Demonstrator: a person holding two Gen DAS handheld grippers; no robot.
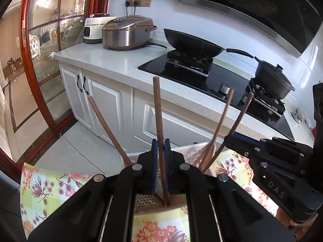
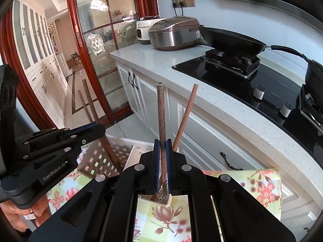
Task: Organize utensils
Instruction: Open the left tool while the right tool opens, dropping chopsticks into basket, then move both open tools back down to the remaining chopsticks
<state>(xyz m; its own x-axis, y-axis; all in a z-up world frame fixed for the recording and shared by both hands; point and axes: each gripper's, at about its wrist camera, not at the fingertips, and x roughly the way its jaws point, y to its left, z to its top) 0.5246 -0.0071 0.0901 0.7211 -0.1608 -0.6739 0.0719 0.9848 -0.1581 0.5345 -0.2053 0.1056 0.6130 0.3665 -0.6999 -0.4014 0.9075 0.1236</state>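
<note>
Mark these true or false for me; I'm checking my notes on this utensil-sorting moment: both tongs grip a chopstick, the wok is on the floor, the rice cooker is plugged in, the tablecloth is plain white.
1. Both tongs grip a chopstick. True: the left tongs and the right tongs each clamp one upright chopstick.
2. The wok is on the floor. False: the wok sits on the stove.
3. The rice cooker is plugged in. Cannot tell: cords hang from the wall socket behind the rice cooker.
4. The tablecloth is plain white. False: the tablecloth is floral.
</note>
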